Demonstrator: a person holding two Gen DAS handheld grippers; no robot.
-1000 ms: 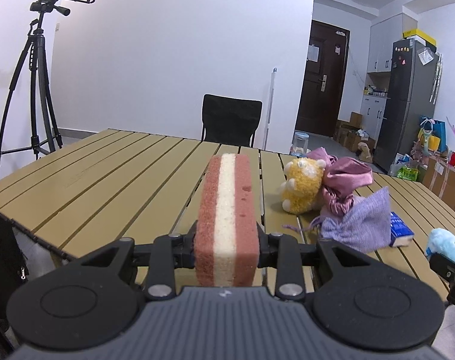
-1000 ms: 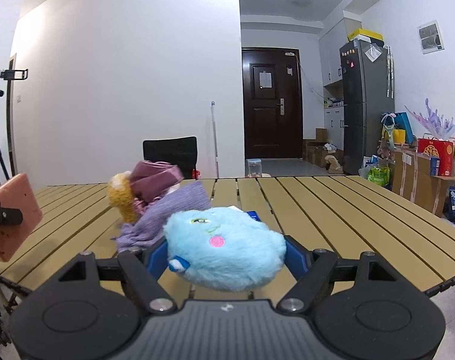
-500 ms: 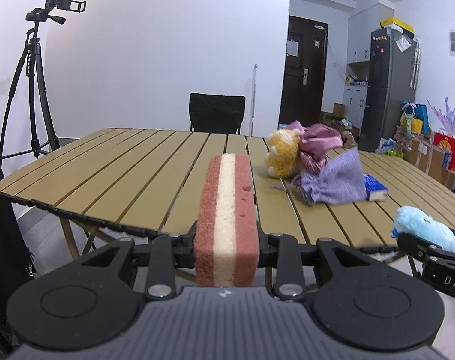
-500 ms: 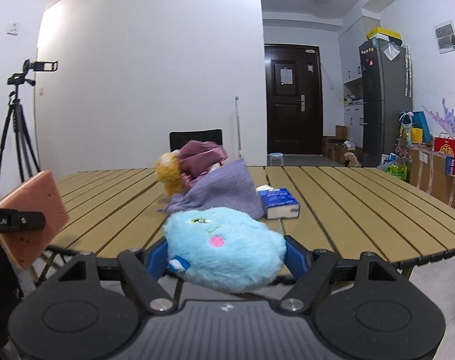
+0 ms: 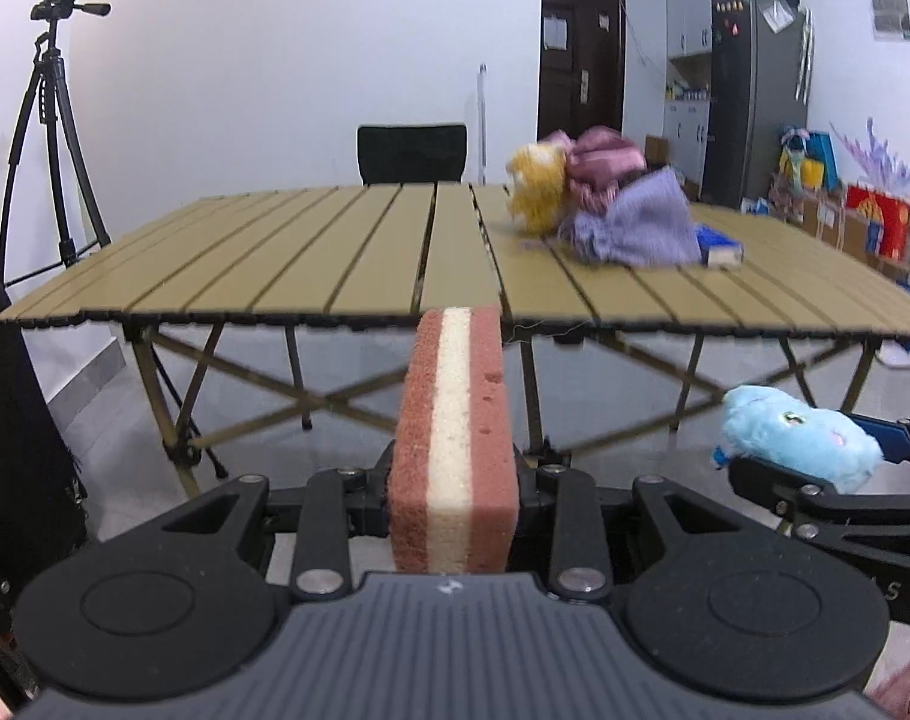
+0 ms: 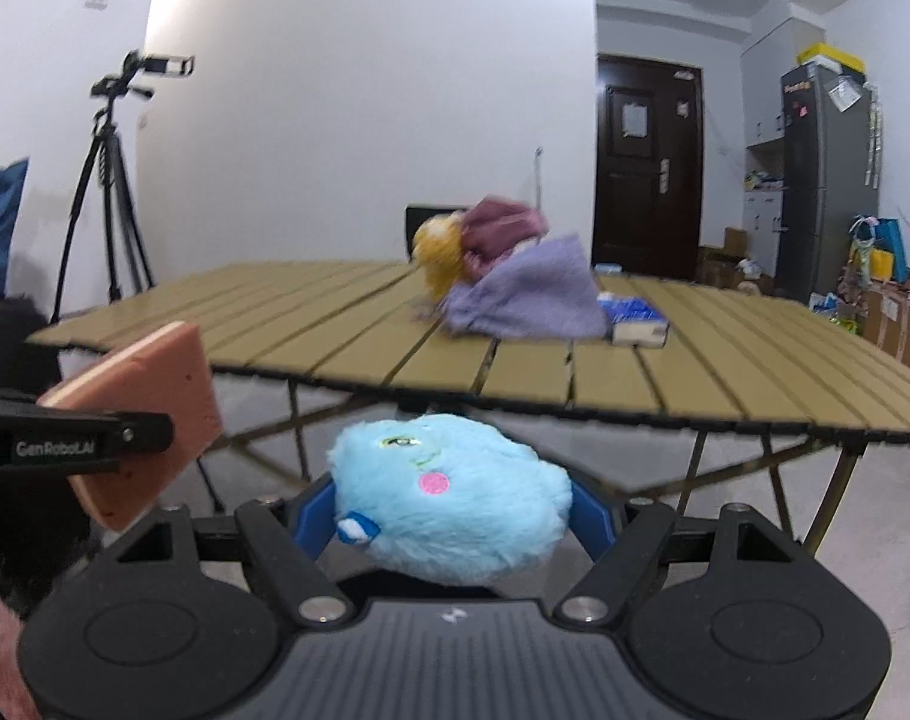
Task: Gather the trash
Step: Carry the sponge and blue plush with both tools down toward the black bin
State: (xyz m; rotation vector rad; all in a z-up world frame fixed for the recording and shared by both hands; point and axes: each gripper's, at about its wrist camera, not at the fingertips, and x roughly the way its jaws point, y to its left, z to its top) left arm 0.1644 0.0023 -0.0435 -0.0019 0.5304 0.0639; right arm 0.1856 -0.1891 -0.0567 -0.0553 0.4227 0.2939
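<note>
My left gripper (image 5: 453, 483) is shut on a pink sponge with a cream middle layer (image 5: 452, 450), held upright on its edge. My right gripper (image 6: 452, 507) is shut on a fluffy light-blue plush toy (image 6: 449, 495), its blue pads pressing both sides. Both grippers hang in front of the slatted wooden table (image 5: 335, 276), below the level of its top. The right wrist view shows the sponge (image 6: 149, 420) in the left gripper at the left; the left wrist view shows the plush (image 5: 802, 441) at the right.
On the table lie a yellow plush (image 6: 437, 249), a pink cloth (image 6: 505, 225), a purple pouch (image 6: 526, 300) and a blue box (image 6: 634, 318). A black chair (image 5: 413, 153) stands behind it, a camera tripod (image 5: 53, 120) at the left. A fridge (image 6: 829, 180) and bags stand at the right.
Both grippers have backed away from the table and sunk: its front edge and folding legs now show, where before the grippers were over the top. Each still holds its object.
</note>
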